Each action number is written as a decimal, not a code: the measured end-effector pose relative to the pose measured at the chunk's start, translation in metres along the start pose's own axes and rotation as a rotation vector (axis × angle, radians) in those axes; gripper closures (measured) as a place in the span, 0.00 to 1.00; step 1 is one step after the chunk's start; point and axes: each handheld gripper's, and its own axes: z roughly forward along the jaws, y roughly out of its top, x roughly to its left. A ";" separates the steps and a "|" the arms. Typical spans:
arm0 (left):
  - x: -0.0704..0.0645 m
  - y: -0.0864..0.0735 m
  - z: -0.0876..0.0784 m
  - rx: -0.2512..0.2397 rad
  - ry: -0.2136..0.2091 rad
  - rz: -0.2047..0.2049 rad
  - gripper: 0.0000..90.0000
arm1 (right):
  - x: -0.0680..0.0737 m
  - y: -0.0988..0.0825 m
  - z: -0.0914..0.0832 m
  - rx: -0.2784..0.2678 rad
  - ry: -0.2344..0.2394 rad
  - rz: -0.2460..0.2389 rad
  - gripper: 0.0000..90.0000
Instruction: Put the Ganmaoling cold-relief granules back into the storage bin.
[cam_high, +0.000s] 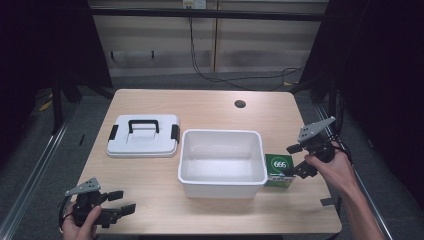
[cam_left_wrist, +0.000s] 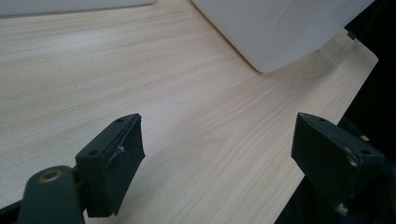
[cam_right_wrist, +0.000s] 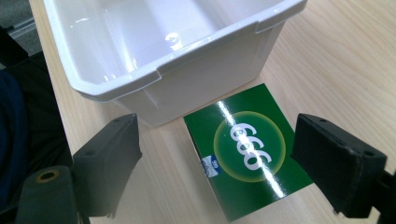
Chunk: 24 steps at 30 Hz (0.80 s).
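Right gripper (cam_right_wrist: 215, 172), jaws spread, hangs over the green box (cam_right_wrist: 250, 151) beside the white bin (cam_right_wrist: 159, 70); left gripper (cam_high: 112, 205), also spread, sits far off.

black grippers (cam_high: 300, 160), grey three-cornered plates, bare forearms.

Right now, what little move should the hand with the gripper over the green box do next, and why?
Probably lower the right gripper a little so its open jaws drop on either side of the green box. The jaws already stand wide with the box between them, but nothing is gripped yet. The box sits right beside the empty white tub, so it may be headed there.
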 end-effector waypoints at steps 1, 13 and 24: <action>0.000 0.000 0.000 0.000 0.000 0.000 0.19 | -0.001 0.002 0.000 0.006 0.010 -0.003 0.16; 0.001 0.000 0.000 0.000 -0.002 -0.002 0.19 | -0.009 0.025 0.007 0.111 0.043 -0.063 0.15; 0.001 0.000 0.001 0.000 -0.001 -0.001 0.19 | -0.010 0.028 0.026 0.245 0.060 -0.157 0.13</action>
